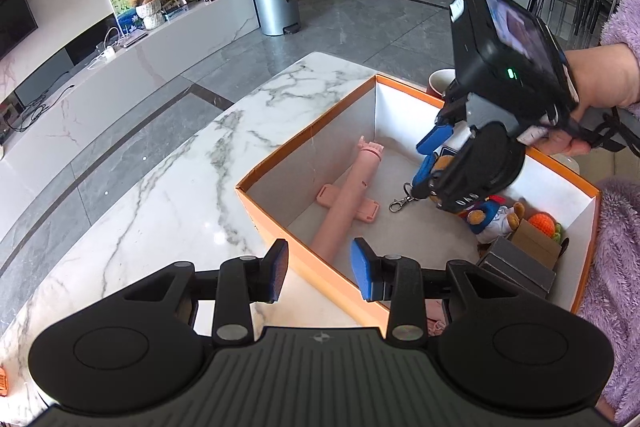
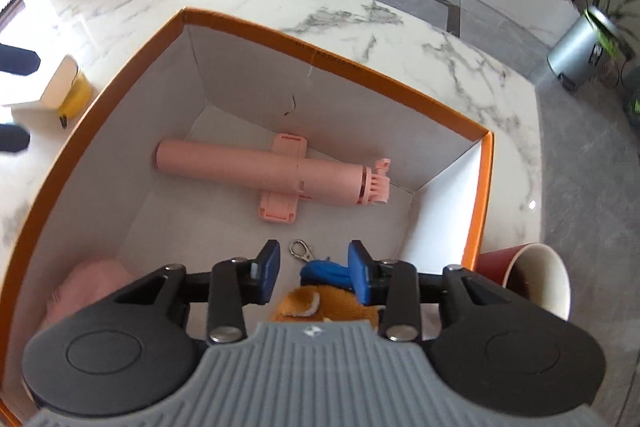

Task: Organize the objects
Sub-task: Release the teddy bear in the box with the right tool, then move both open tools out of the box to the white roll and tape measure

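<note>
An orange box (image 1: 308, 133) with white inside walls (image 2: 248, 27) stands on the marble table. A pink selfie stick (image 1: 346, 197) lies on its floor, also in the right wrist view (image 2: 260, 173). My right gripper (image 2: 312, 271) is open inside the box, just above a plush bear keychain (image 2: 332, 301) with a blue strap and metal clasp (image 2: 300, 251); the bear (image 1: 490, 221) also shows in the left wrist view under the right gripper (image 1: 430, 159). My left gripper (image 1: 318, 269) is open and empty over the box's near corner.
The box also holds an orange ball (image 1: 542, 223), a brown carton (image 1: 536, 243), dark boxes (image 1: 516, 267) and something pink (image 2: 88, 291). A red paper cup (image 2: 528, 279) stands right of the box. A white and yellow item (image 2: 68, 87) lies to its left.
</note>
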`<action>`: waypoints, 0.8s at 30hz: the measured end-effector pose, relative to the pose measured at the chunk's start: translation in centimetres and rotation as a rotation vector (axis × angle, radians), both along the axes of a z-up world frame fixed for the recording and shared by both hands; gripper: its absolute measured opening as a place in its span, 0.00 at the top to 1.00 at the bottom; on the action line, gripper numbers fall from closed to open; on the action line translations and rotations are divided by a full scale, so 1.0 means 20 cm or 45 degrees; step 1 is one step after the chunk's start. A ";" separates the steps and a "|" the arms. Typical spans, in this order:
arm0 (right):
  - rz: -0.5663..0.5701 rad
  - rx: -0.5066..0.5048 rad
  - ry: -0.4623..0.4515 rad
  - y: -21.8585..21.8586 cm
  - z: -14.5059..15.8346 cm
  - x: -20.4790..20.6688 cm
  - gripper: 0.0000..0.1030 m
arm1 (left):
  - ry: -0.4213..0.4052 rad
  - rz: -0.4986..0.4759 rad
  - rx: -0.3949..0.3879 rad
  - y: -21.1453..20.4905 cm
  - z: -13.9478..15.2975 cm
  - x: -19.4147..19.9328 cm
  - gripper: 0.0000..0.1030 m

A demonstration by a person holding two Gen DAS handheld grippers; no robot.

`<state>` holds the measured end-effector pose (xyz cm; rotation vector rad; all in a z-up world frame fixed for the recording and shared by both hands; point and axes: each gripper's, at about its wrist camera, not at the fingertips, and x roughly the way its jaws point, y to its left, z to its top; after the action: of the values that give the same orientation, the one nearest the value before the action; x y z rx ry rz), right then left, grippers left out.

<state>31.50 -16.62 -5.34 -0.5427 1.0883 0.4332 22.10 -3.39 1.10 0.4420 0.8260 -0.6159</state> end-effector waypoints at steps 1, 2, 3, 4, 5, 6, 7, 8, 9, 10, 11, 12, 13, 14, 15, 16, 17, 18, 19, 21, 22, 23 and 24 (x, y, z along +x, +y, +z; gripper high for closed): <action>0.028 -0.045 -0.008 0.00 -0.01 -0.02 0.53 | -0.003 0.003 0.003 0.00 0.01 -0.01 0.59; 0.054 -0.081 -0.017 0.00 -0.03 -0.04 0.53 | -0.007 0.007 0.006 0.01 0.02 -0.02 0.59; 0.079 -0.099 -0.024 -0.01 -0.04 -0.05 0.54 | -0.010 0.010 0.008 0.01 0.03 -0.02 0.59; 0.091 -0.095 -0.015 -0.02 -0.05 -0.05 0.55 | -0.014 0.013 0.010 0.02 0.03 -0.03 0.59; 0.103 -0.094 -0.006 -0.02 -0.05 -0.06 0.57 | -0.018 0.016 0.011 0.02 0.04 -0.04 0.59; 0.117 -0.095 -0.008 -0.03 -0.06 -0.06 0.59 | -0.021 0.018 0.014 0.02 0.05 -0.04 0.59; 0.131 -0.094 -0.016 -0.03 -0.07 -0.07 0.59 | -0.024 0.022 0.017 0.03 0.05 -0.05 0.59; 0.139 -0.089 -0.017 -0.04 -0.08 -0.07 0.60 | -0.026 0.025 0.018 0.03 0.06 -0.05 0.59; 0.141 -0.085 -0.010 -0.04 -0.09 -0.07 0.61 | -0.025 0.029 0.018 0.03 0.06 -0.06 0.59; 0.140 -0.081 -0.002 -0.05 -0.11 -0.07 0.61 | -0.023 0.036 0.022 0.04 0.06 -0.06 0.59; 0.139 -0.079 0.001 -0.05 -0.12 -0.07 0.61 | -0.022 0.043 0.026 0.05 0.06 -0.06 0.59; 0.143 -0.076 -0.003 -0.05 -0.12 -0.07 0.61 | -0.018 0.049 0.029 0.05 0.06 -0.07 0.59; 0.147 -0.076 -0.012 -0.04 -0.12 -0.07 0.60 | -0.013 0.055 0.031 0.06 0.06 -0.07 0.59; 0.146 -0.075 -0.019 -0.04 -0.11 -0.08 0.58 | -0.011 0.063 0.033 0.08 0.06 -0.07 0.59; 0.148 -0.066 -0.024 -0.04 -0.09 -0.08 0.57 | -0.011 0.074 0.034 0.10 0.06 -0.08 0.59; 0.151 -0.060 -0.032 -0.04 -0.08 -0.09 0.56 | -0.011 0.086 0.032 0.12 0.06 -0.08 0.59; 0.148 -0.057 -0.038 -0.04 -0.05 -0.09 0.53 | -0.012 0.098 0.029 0.14 0.07 -0.09 0.59; 0.139 -0.046 -0.041 -0.04 -0.03 -0.10 0.53 | -0.011 0.111 0.026 0.17 0.07 -0.09 0.59; 0.133 -0.029 -0.045 -0.04 0.00 -0.11 0.53 | -0.011 0.127 0.026 0.20 0.08 -0.10 0.59; 0.130 0.015 -0.053 -0.04 0.08 -0.13 0.53 | -0.021 0.152 0.040 0.26 0.09 -0.11 0.59; 0.132 0.036 -0.062 -0.02 0.11 -0.14 0.53 | -0.029 0.164 0.050 0.30 0.10 -0.12 0.59; 0.139 0.053 -0.073 -0.01 0.16 -0.15 0.54 | -0.035 0.177 0.061 0.33 0.10 -0.12 0.59; 0.152 0.070 -0.089 0.01 0.20 -0.16 0.54 | -0.040 0.189 0.072 0.36 0.10 -0.13 0.59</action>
<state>28.25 -16.46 -1.38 -0.5716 0.9776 0.5433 19.56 3.87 3.17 0.4360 0.8394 -0.4479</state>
